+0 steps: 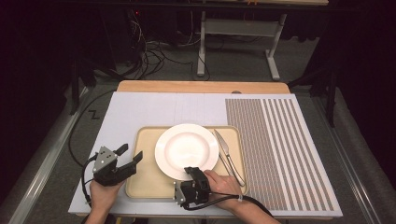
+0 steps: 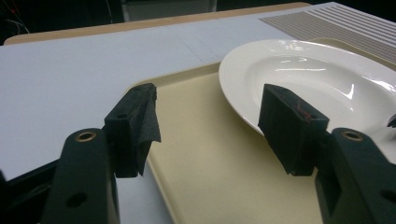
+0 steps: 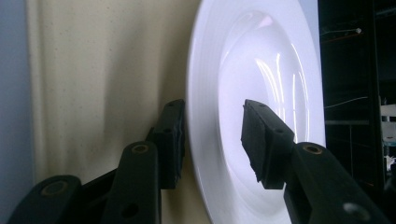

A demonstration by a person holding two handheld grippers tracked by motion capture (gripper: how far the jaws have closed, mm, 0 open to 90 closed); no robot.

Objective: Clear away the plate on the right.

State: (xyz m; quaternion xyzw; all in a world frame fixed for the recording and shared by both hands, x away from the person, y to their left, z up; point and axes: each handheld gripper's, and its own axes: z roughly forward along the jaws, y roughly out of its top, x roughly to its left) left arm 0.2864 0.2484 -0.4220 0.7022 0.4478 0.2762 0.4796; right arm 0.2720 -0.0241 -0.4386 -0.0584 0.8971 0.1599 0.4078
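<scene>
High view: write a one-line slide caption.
Right hand-held gripper straddles the white plate's near rim on a beige tray; cutlery beside.

Lab-type recording setup, dark surround, tangled cables (image 1: 154, 56) on grey carpet floor (image 1: 233, 65), metal stand legs (image 1: 201, 42) behind, white board (image 1: 154, 109) w/ striped test pattern (image 1: 280, 149) on wooden table (image 1: 201, 87)

1. In the high view, the right gripper (image 1: 190, 173) covers the near edge of the white plate (image 1: 187, 147).
2. The knife and fork (image 1: 227, 156) are too small to tell apart well.
3. In the left gripper view, the right edge cuts off the plate (image 2: 303, 74).
4. The tray (image 2: 210, 154) runs off the bottom.
</scene>
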